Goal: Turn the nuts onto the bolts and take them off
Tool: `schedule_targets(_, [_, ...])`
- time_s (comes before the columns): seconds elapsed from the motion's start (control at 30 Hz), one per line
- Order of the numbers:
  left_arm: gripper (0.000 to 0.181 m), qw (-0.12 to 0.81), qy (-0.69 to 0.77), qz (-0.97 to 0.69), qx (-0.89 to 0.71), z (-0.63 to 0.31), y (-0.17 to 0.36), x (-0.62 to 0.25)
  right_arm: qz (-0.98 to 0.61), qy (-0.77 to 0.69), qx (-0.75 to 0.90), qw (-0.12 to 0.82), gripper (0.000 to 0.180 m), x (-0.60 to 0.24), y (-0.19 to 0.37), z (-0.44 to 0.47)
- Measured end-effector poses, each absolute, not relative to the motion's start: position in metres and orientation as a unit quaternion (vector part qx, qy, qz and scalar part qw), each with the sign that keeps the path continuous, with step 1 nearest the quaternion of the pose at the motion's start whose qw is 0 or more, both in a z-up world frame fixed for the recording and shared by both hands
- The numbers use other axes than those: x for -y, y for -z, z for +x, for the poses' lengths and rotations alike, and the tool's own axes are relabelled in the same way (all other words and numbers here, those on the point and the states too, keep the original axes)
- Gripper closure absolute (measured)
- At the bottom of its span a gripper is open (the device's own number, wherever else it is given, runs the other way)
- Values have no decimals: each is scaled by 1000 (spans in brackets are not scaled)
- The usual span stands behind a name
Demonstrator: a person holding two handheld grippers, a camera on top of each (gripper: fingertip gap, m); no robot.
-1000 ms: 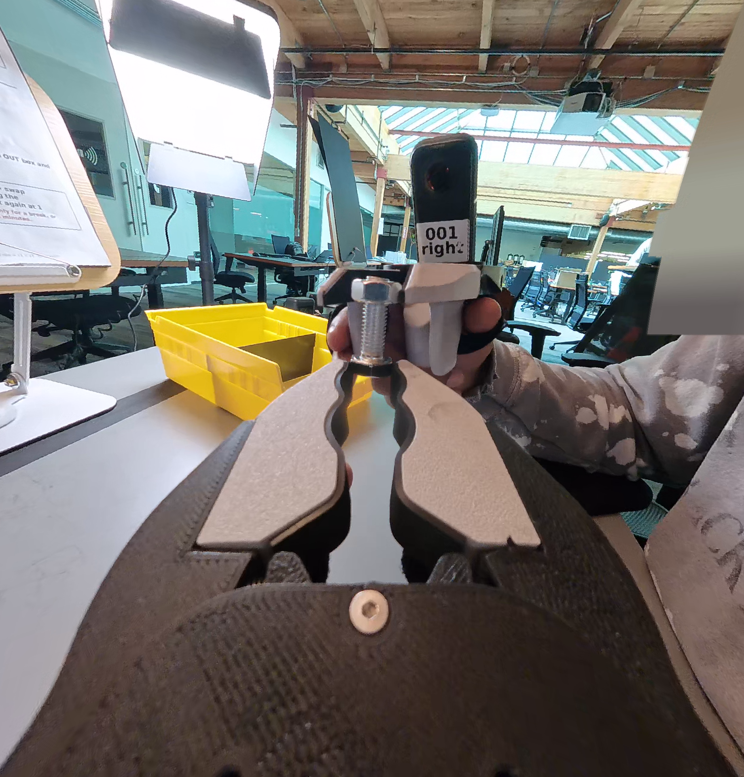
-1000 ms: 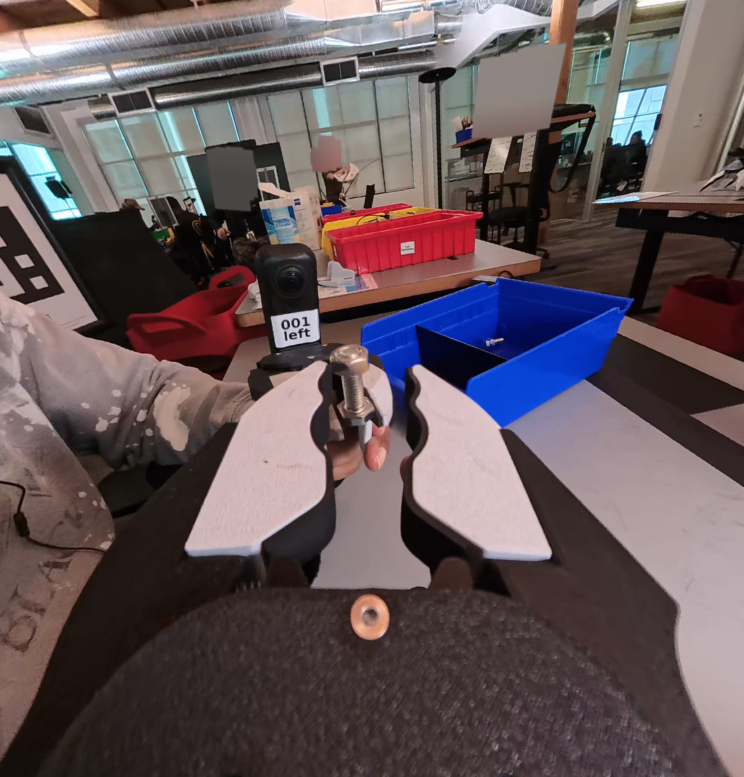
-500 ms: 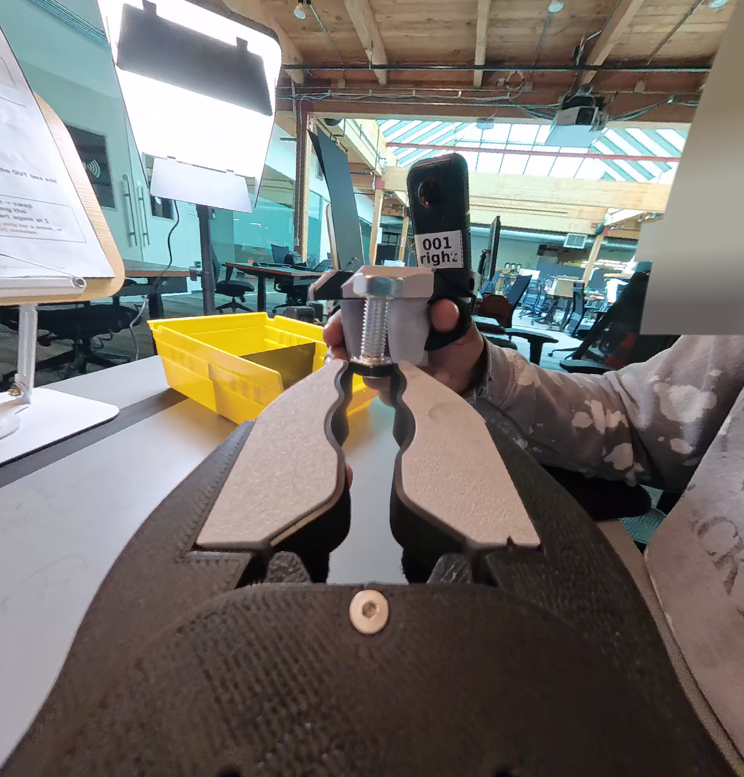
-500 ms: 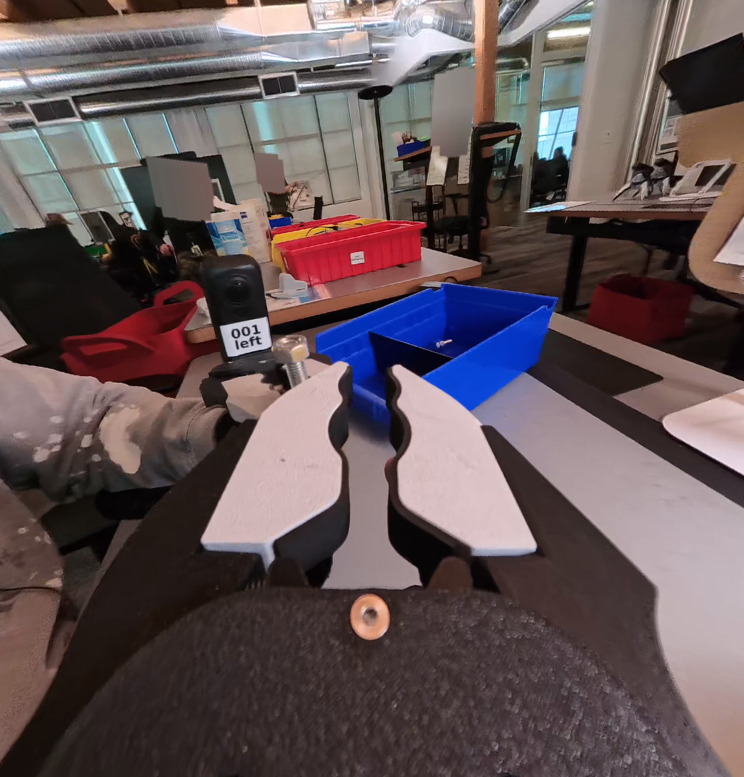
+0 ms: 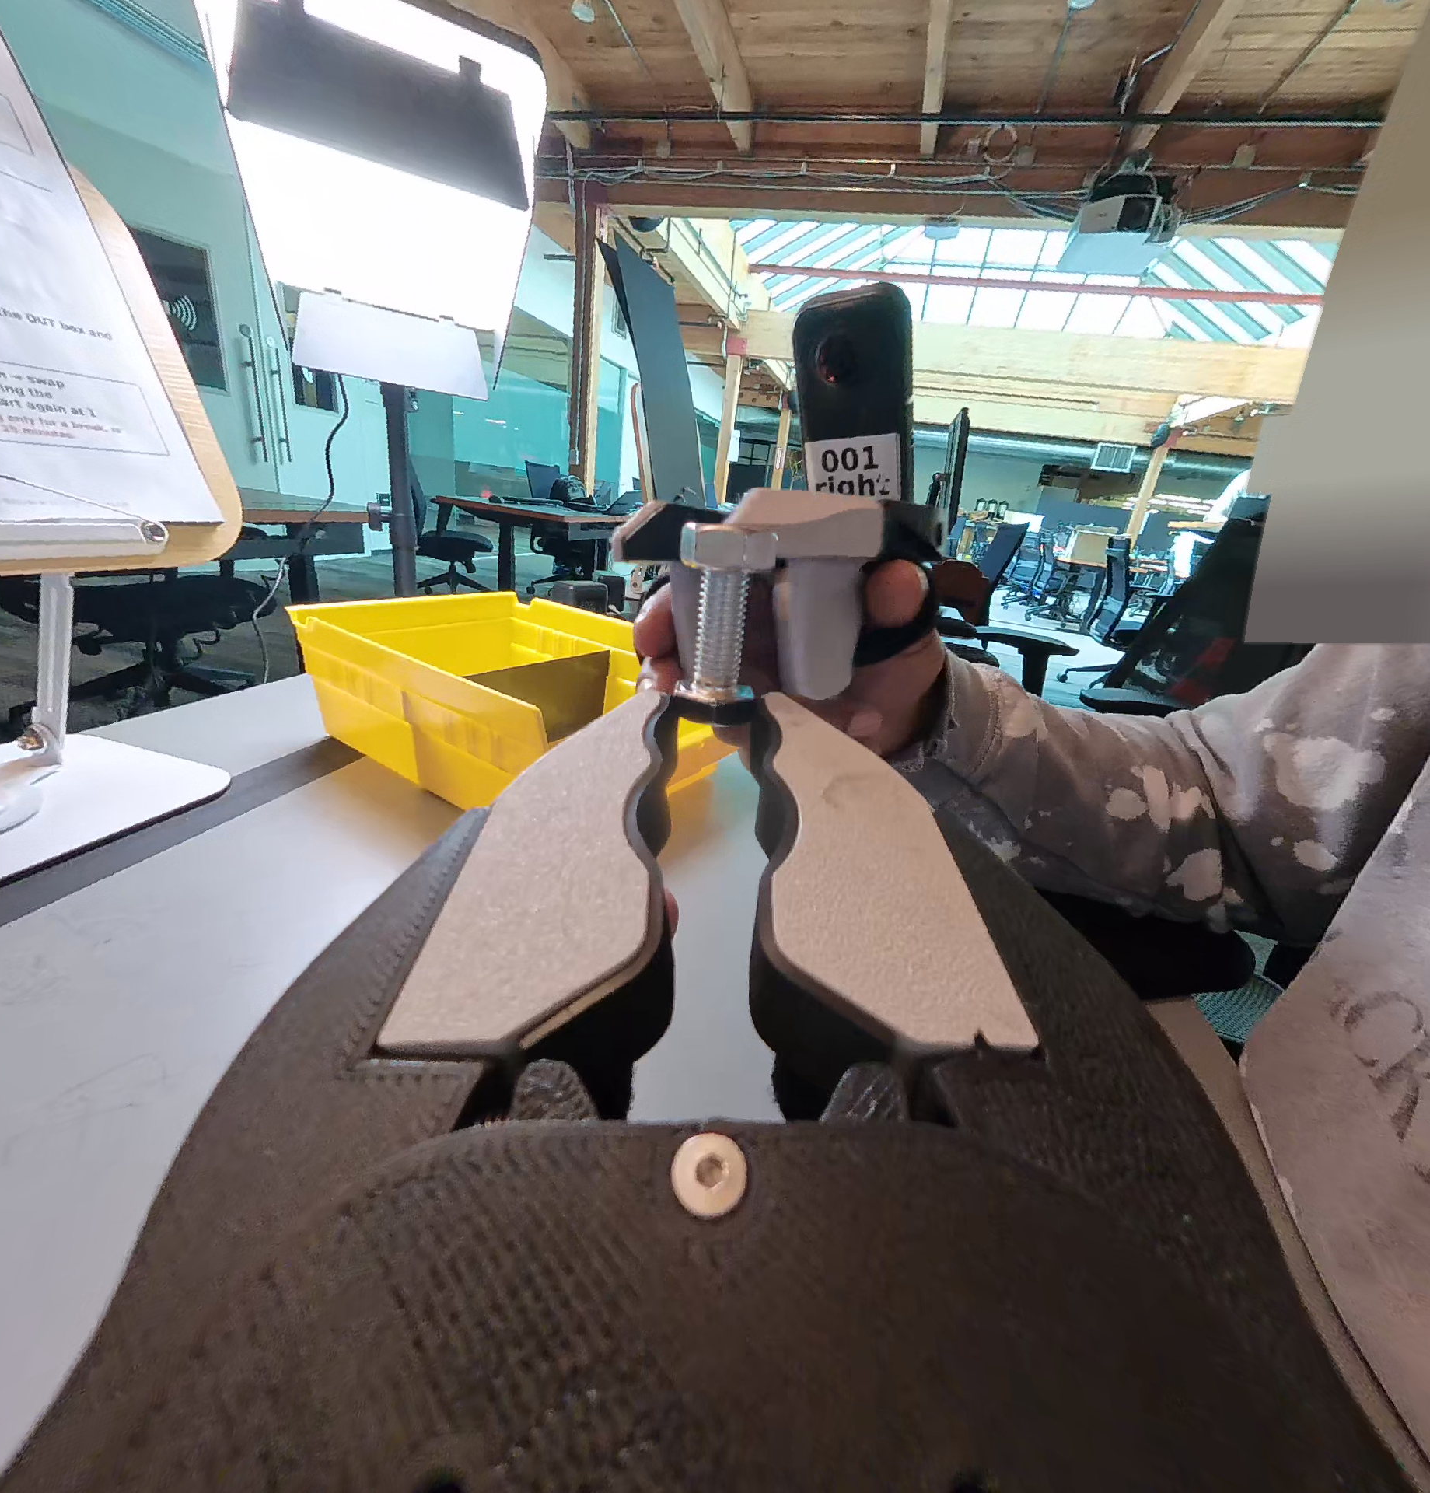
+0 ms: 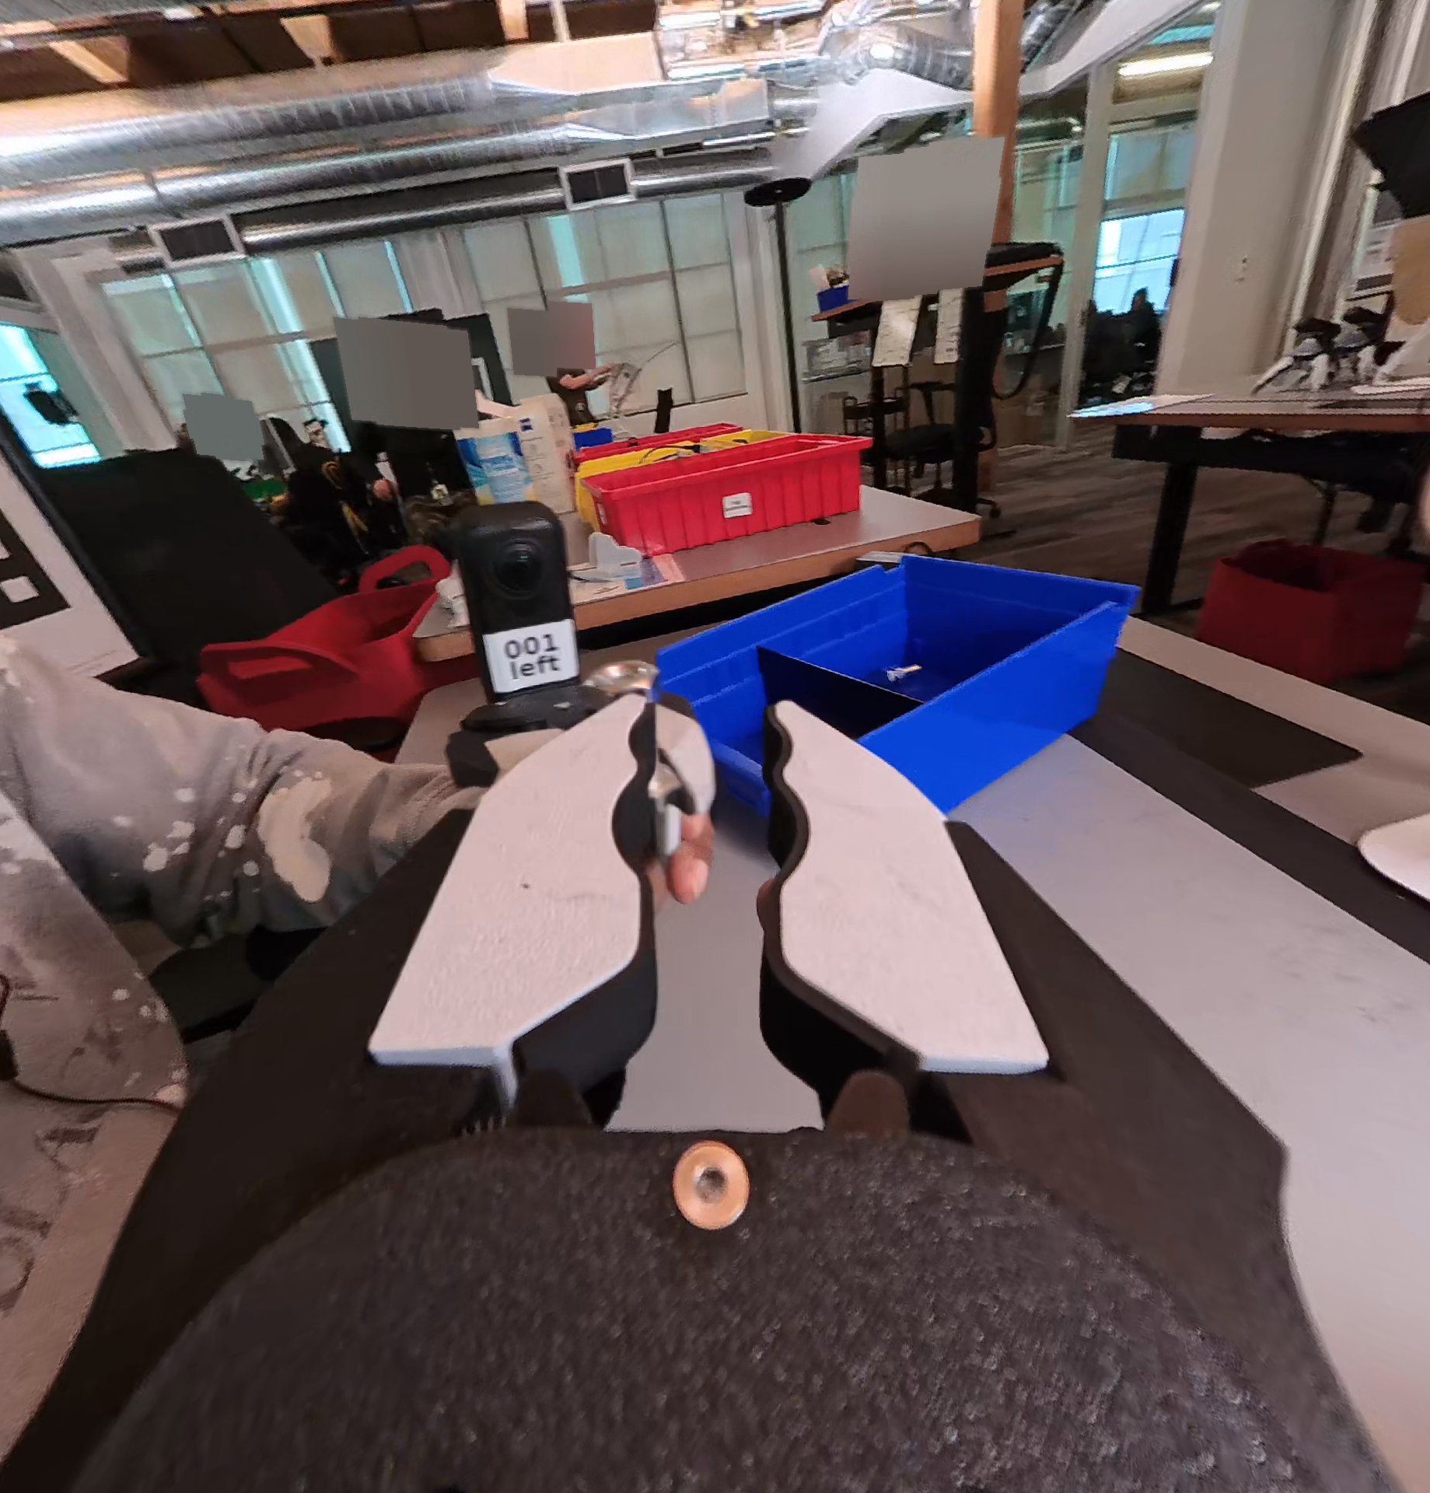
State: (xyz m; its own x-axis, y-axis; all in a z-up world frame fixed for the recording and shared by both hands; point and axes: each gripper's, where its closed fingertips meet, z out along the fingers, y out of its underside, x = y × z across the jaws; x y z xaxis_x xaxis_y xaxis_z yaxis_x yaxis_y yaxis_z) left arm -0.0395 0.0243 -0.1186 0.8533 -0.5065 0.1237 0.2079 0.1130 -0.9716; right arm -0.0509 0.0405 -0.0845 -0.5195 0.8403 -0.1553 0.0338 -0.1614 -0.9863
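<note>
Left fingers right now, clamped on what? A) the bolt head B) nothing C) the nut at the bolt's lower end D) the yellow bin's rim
C: the left gripper pinches the nut beneath the upright bolt; the bolt head is up top.

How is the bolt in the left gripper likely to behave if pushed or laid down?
The bolt looks solid metal: probably stiff, heavy for its size. Laid down, its round shank may roll. The left gripper pinches only the nut at its foot, so a push on top might tilt it.
</note>
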Motion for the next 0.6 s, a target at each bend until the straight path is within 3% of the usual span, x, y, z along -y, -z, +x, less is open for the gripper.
schedule_targets(0.2, [163, 732, 239, -626, -124, -37, 121, -25, -369, -656, 588, 295, 147, -25, 87, -53])
schedule_targets(0.27, [163, 738, 250, -615, -120, -40, 118, -23, -396, -646, 570, 317, 164, -42, 87, -56])
schedule_targets(0.6, [163, 735, 240, -621, -126, -36, 120, -24, -371, -660, 586, 289, 148, -22, 86, -52])
